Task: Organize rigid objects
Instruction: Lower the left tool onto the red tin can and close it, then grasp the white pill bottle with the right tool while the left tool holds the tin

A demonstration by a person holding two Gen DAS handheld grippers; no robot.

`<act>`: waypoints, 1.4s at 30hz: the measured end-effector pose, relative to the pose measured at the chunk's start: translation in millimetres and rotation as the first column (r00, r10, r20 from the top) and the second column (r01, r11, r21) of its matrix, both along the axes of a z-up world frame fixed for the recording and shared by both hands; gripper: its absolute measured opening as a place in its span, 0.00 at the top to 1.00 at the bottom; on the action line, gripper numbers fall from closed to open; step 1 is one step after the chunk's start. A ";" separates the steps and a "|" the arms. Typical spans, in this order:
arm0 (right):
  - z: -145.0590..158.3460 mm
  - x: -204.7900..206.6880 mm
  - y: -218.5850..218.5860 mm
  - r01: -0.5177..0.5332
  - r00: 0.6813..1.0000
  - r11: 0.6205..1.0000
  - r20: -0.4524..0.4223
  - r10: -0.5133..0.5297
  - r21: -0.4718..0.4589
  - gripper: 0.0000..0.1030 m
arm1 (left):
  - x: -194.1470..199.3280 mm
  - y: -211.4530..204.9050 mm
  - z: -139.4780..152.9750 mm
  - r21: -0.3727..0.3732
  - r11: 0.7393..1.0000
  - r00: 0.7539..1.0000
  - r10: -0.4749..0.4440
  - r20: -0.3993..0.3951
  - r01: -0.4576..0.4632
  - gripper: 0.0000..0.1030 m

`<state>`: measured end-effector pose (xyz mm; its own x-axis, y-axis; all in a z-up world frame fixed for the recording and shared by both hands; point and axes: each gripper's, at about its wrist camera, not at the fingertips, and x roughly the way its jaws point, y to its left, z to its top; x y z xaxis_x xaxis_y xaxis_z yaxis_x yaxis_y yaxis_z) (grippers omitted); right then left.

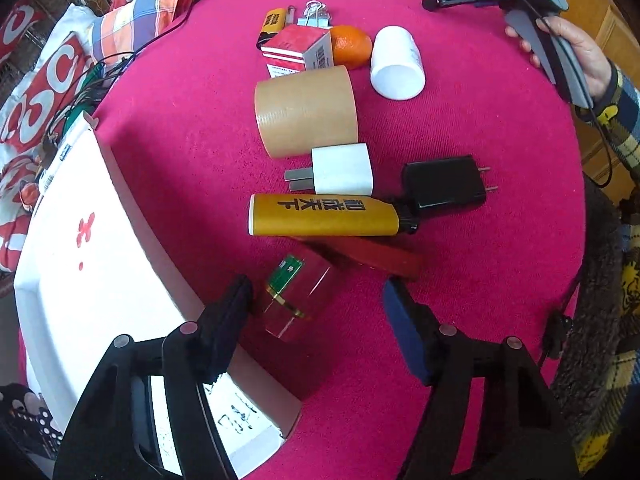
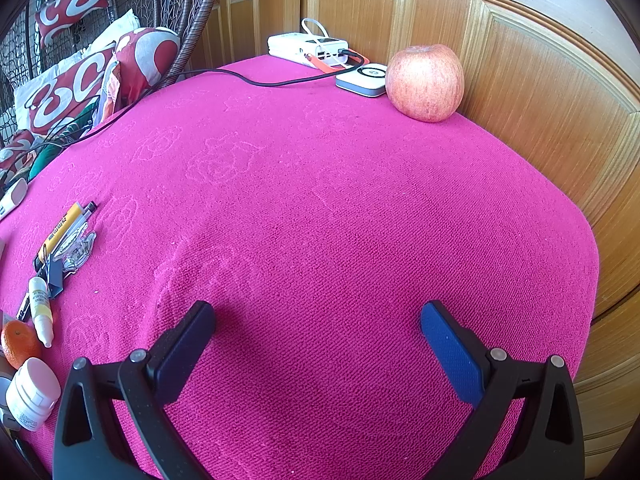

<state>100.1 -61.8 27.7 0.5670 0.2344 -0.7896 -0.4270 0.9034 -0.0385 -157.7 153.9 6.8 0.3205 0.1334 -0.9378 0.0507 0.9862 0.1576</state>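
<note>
In the left wrist view my left gripper point(image 1: 316, 296) is open above a clear plastic block with a green label point(image 1: 296, 300), which lies between its fingers on the pink cloth. Beyond it lie a red bar point(image 1: 372, 256), an orange lighter point(image 1: 324, 216), a white charger point(image 1: 340, 170), a black charger point(image 1: 444, 184), a brown tape roll point(image 1: 306, 110), a white bottle point(image 1: 396, 64), an orange point(image 1: 350, 46) and a red box point(image 1: 298, 50). A white box point(image 1: 92, 264) stands at the left. My right gripper point(image 2: 318, 320) is open and empty over bare cloth.
The right hand-held gripper point(image 1: 536, 20) shows at the top right of the left wrist view. In the right wrist view an apple point(image 2: 425, 82), a power bank point(image 2: 308, 49) and a white puck point(image 2: 364, 78) sit at the far edge by a wooden door. Small items point(image 2: 44, 308) lie at the left.
</note>
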 end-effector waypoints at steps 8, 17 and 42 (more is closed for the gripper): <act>18.8 -27.9 -22.2 -0.196 0.974 0.905 -0.032 0.224 0.379 0.00 | -12.0 -14.8 4.2 -0.028 0.997 0.993 0.075 0.093 -0.073 0.69; 35.3 -122.2 40.4 -0.641 0.761 0.715 0.114 0.638 0.278 0.00 | -36.1 -29.4 22.7 -0.170 0.959 0.914 0.271 0.301 -0.229 0.70; 4.4 -140.1 76.8 -0.670 0.739 0.732 0.022 0.673 0.123 0.42 | -47.5 -34.4 -0.3 -0.159 0.935 0.892 0.352 0.284 -0.318 0.70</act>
